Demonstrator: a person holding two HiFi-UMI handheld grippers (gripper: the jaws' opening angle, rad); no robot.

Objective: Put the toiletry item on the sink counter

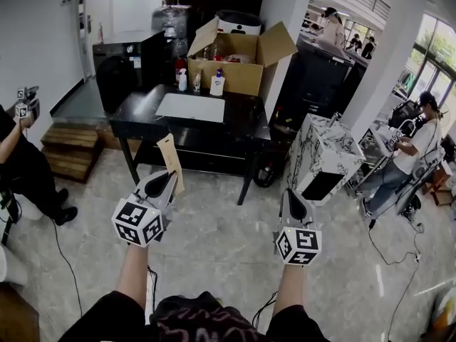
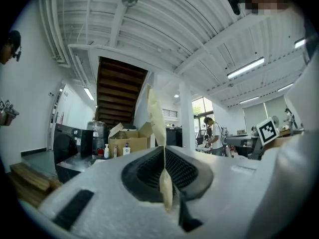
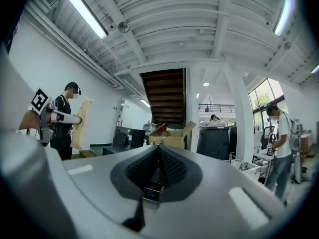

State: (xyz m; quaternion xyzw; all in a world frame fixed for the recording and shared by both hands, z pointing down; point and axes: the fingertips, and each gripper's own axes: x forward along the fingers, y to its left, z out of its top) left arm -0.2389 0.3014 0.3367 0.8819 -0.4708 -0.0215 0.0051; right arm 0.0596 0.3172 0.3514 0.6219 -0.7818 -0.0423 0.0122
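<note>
- The tan packet (image 2: 155, 118) shows only its thin edge in the left gripper view. Its lower end is hidden between the pressed-together jaws of the left hand-held gripper (image 2: 164, 158), and any print on it is too small to read.
- On the counter (image 1: 246, 123), the bottles (image 1: 217, 84) are too small for their labels to be read.
- At the counter's back, the cardboard box (image 1: 242, 70) hides most of its contents behind its walls.
- Left of the counter, a person (image 1: 25, 162) is cut off by the picture's edge.

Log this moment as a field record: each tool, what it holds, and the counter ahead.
Left tool: shut on tan flat packet
Right tool: shut, empty
Black counter: ahead, not reached; white basin on its top
Bottles: at counter's back edge
Cardboard box: behind bottles, flaps open
</note>
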